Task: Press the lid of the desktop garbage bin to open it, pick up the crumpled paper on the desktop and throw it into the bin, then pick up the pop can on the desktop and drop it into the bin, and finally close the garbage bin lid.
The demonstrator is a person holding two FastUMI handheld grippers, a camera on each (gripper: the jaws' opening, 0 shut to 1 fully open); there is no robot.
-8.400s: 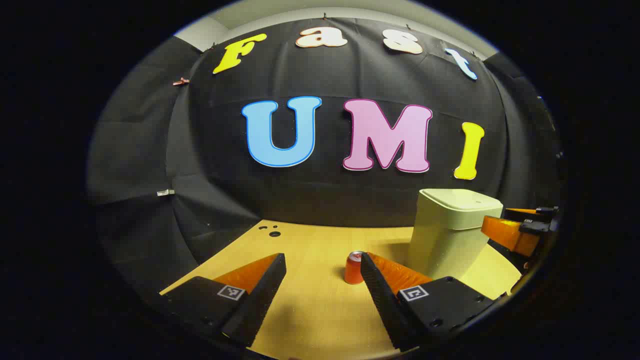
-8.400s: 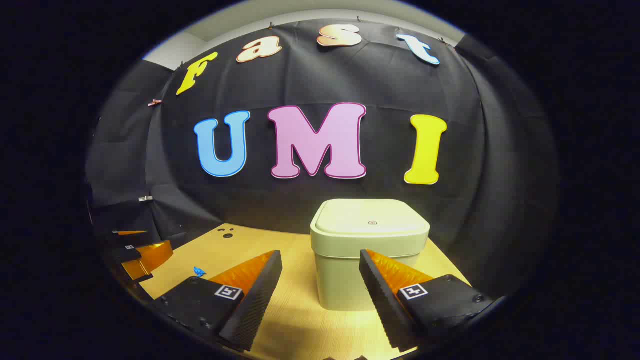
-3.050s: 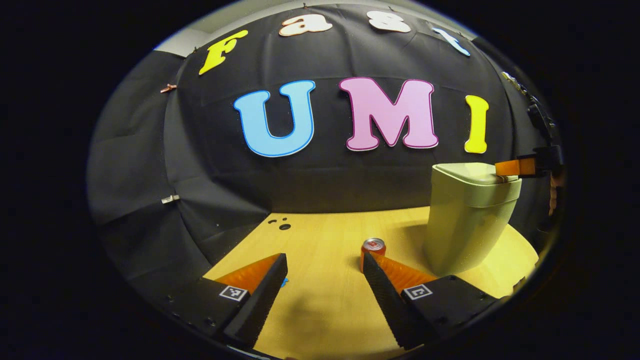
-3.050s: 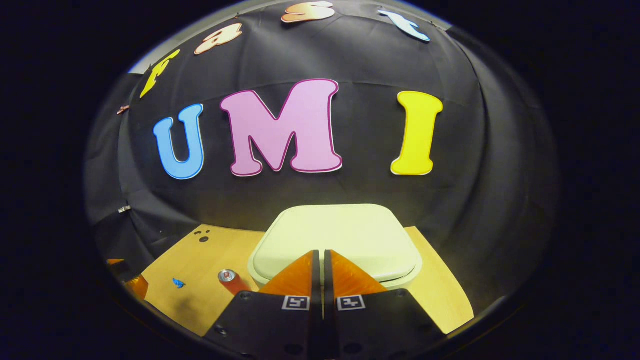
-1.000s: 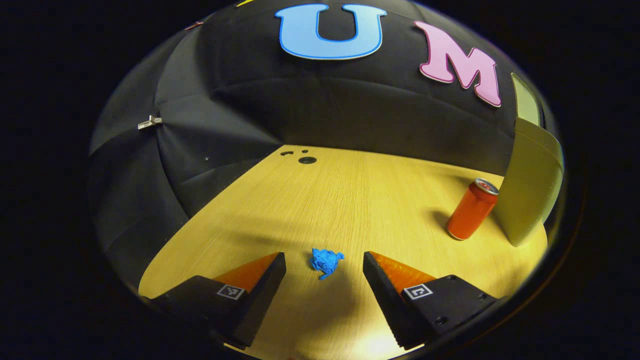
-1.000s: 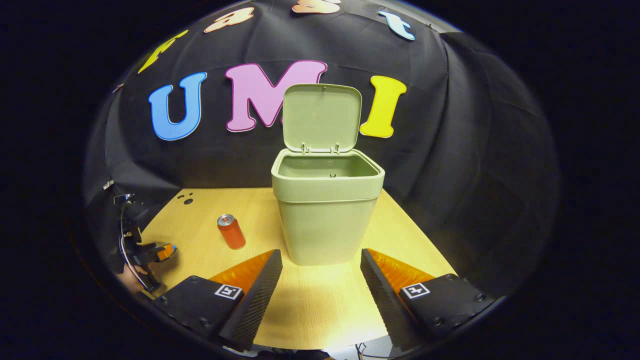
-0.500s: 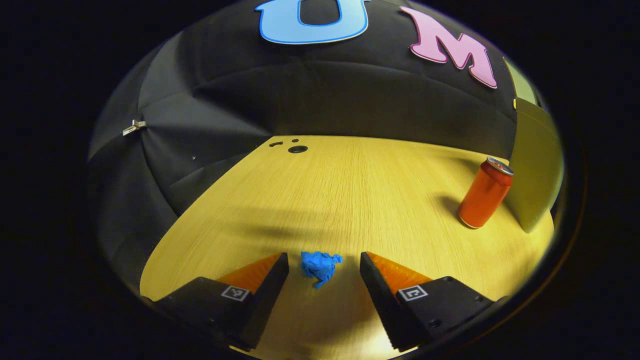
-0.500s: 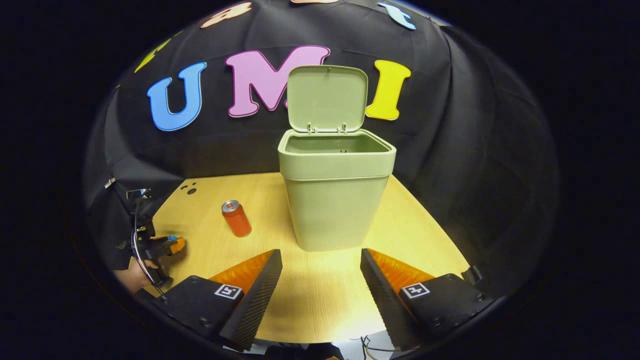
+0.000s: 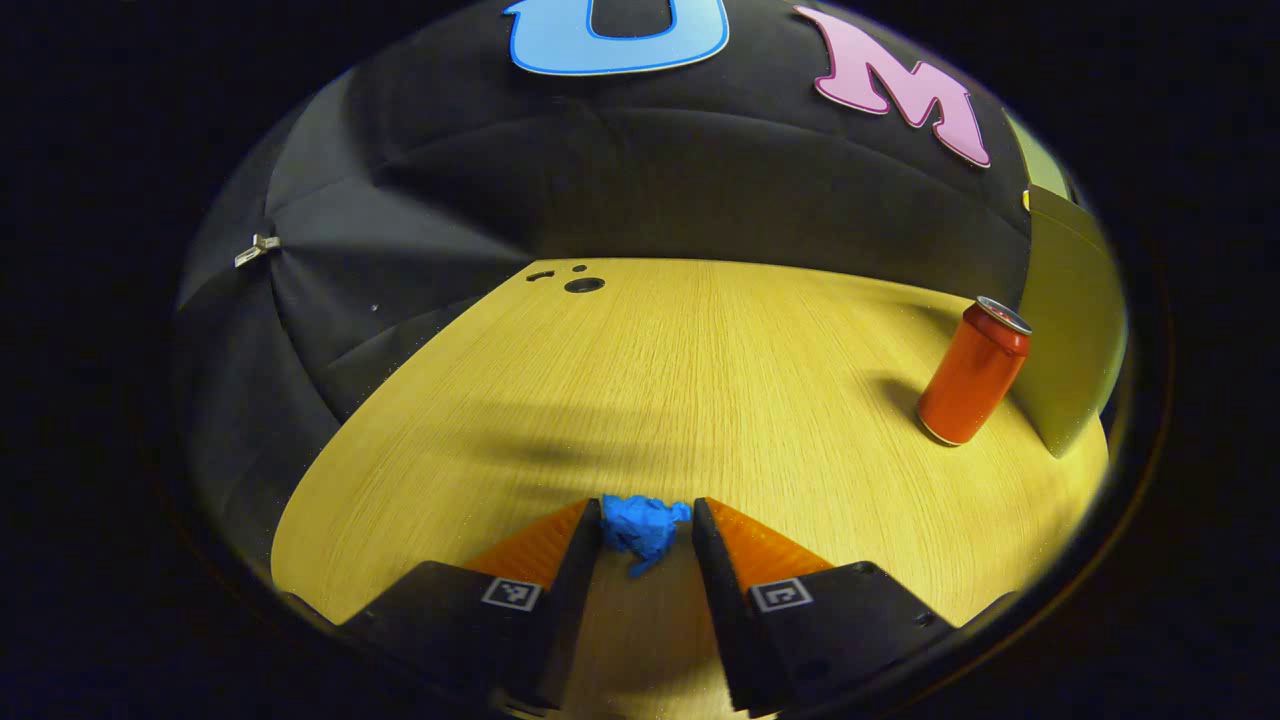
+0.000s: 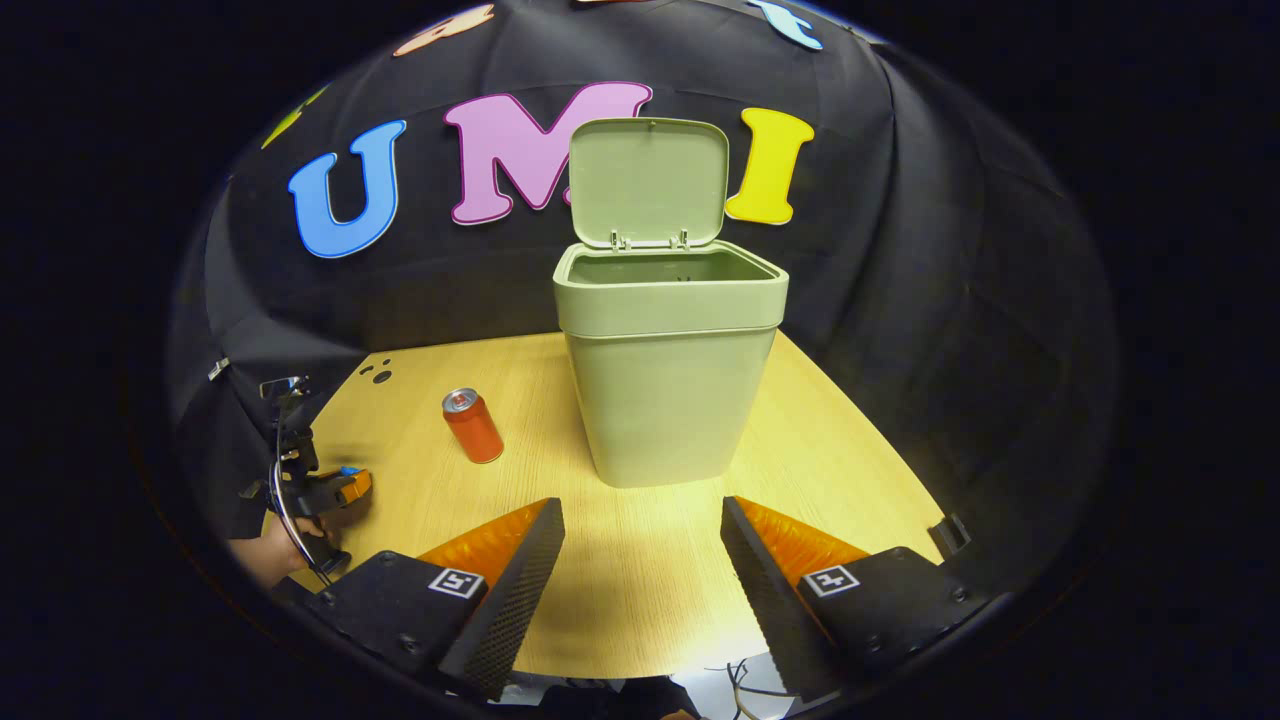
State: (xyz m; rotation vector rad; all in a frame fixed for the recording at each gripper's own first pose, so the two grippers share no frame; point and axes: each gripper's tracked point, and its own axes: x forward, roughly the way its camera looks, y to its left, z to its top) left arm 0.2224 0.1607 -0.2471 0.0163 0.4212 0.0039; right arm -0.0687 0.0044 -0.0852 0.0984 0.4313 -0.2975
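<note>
A small blue crumpled paper point(image 9: 643, 526) lies on the wooden desktop point(image 9: 700, 380), and my left gripper point(image 9: 645, 525) is shut on it, both fingers touching its sides. The orange pop can point(image 9: 973, 372) stands upright to the right, close beside the pale green bin point(image 9: 1070, 320). In the right gripper view the bin point(image 10: 668, 390) stands in the middle with its lid point(image 10: 647, 182) swung up and open, the can point(image 10: 472, 426) left of it. My right gripper point(image 10: 642, 535) hangs open in front of the bin, holding nothing. The left gripper point(image 10: 345, 485) appears far left, low over the desk.
A round hole point(image 9: 583, 285) and two smaller holes sit at the desktop's far left corner. Black cloth walls close in behind and on both sides. A hand point(image 10: 265, 550) holds the left gripper at the desk's left edge. Cables point(image 10: 735, 680) hang below the near edge.
The left gripper's fingers have come together on the blue paper, which stood loose between them half a second ago. The right gripper has drawn back slightly from the open bin.
</note>
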